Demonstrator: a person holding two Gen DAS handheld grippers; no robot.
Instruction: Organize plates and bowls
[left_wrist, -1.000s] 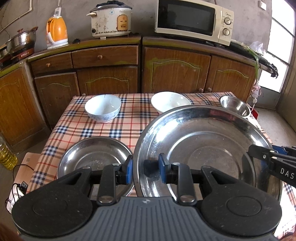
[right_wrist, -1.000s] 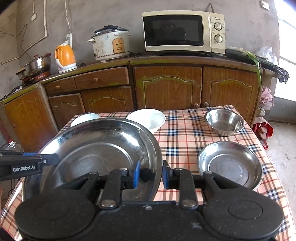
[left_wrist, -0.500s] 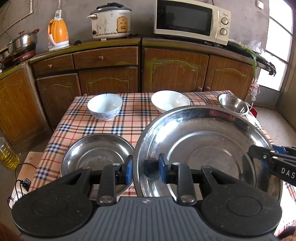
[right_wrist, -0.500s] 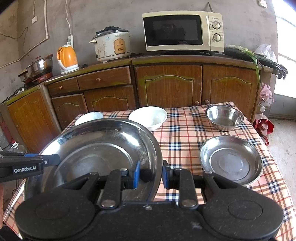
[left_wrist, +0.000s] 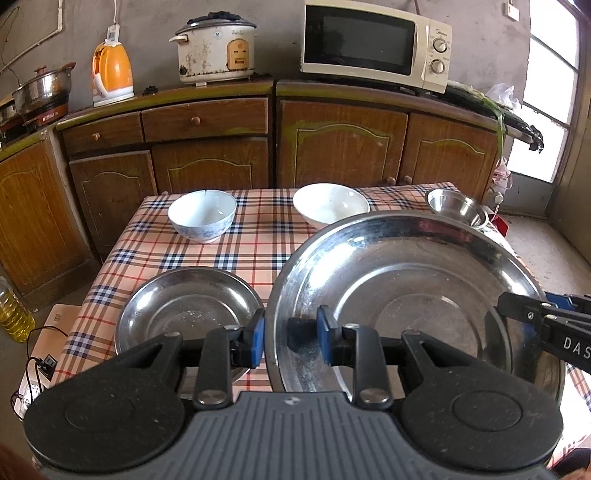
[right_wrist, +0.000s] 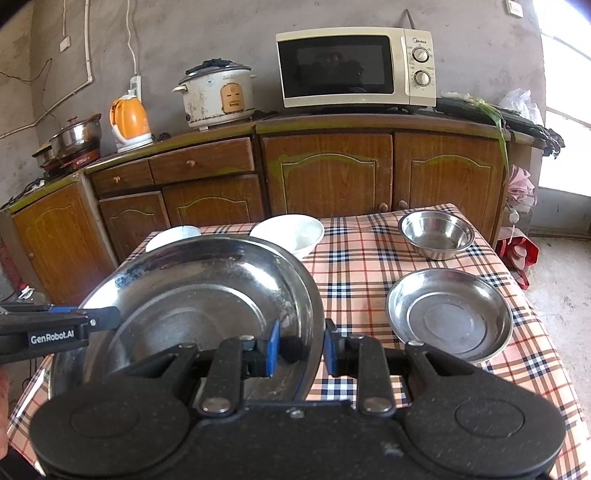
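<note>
Both grippers hold one large steel plate (left_wrist: 406, 295) above the checked table. My left gripper (left_wrist: 290, 341) is shut on its left rim. My right gripper (right_wrist: 300, 350) is shut on its right rim; the plate also shows in the right wrist view (right_wrist: 192, 295). A smaller steel plate (left_wrist: 184, 310) lies on the table at the left, another steel plate (right_wrist: 448, 317) at the right. A blue-patterned white bowl (left_wrist: 202, 216), a plain white bowl (left_wrist: 330, 205) and a small steel bowl (right_wrist: 437, 233) stand along the far edge.
The table (left_wrist: 255, 251) has a plaid cloth and drops off at all sides. Wooden cabinets (right_wrist: 332, 177) stand close behind it, with a microwave (right_wrist: 354, 66), rice cooker (right_wrist: 218, 94) and orange kettle (right_wrist: 129, 120) on top. An oil bottle (left_wrist: 13, 314) stands on the floor at the left.
Both grippers and the large plate have risen and drawn back slightly; the table and bowls sit lower and farther in both views. The grips have not changed.
</note>
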